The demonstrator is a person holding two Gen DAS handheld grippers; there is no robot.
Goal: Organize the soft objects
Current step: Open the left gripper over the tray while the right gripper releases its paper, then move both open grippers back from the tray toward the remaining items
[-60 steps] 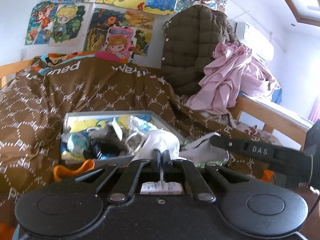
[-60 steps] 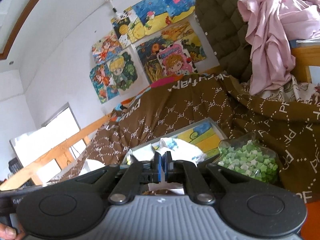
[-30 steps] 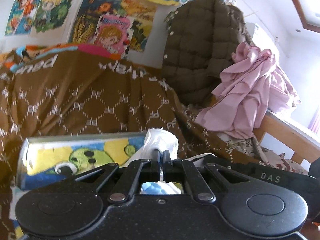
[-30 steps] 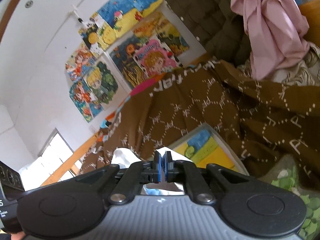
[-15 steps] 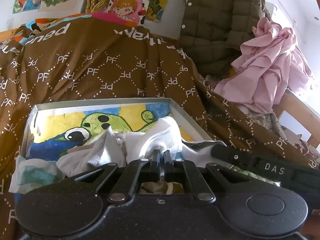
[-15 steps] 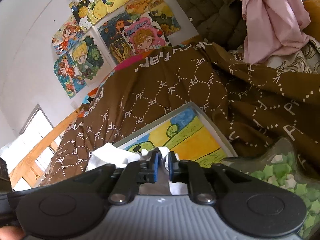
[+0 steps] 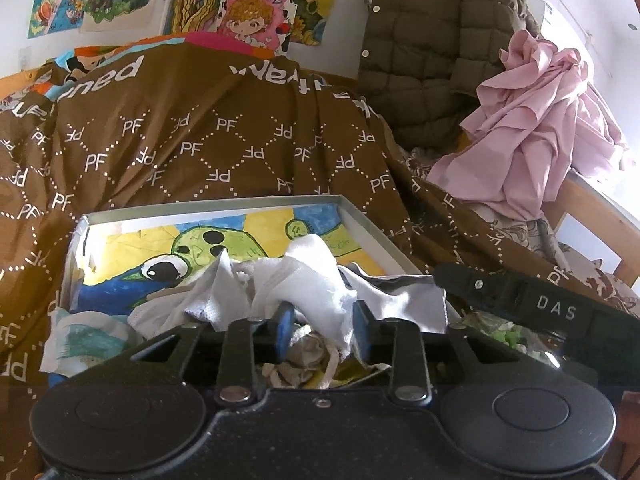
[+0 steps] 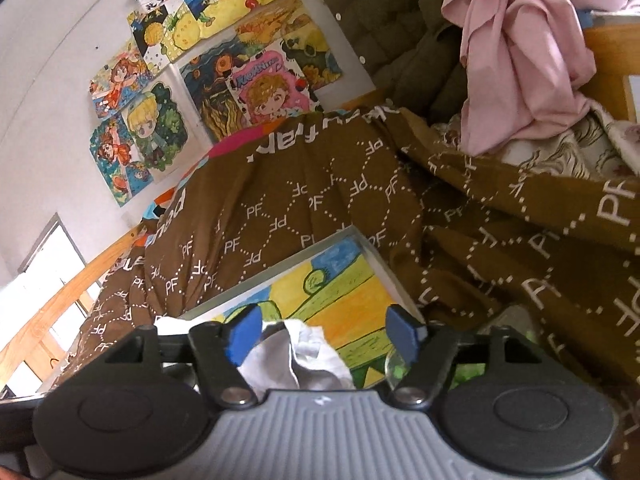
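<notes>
A shallow box (image 7: 360,222) with a painted cartoon bottom lies on the brown PF-print blanket. Several white soft cloths (image 7: 308,276) are heaped at its near end. My left gripper (image 7: 322,330) is open, its blue-padded fingers either side of a white cloth that drapes between them. My right gripper (image 8: 324,334) is open wide just above the box (image 8: 360,240), with a white cloth (image 8: 304,354) lying loose below it. The right gripper's black body (image 7: 532,304) shows at the right of the left wrist view.
The brown blanket (image 7: 200,140) covers the bed. A pink garment (image 7: 532,132) and an olive quilted jacket (image 7: 432,52) hang on the wooden bed frame (image 7: 588,208) at right. A clear container of green pieces (image 7: 504,336) sits by the box. Drawings cover the wall.
Both grippers have opened and let go of the white cloths, which now lie in the box. Both came down toward the box from a raised position.
</notes>
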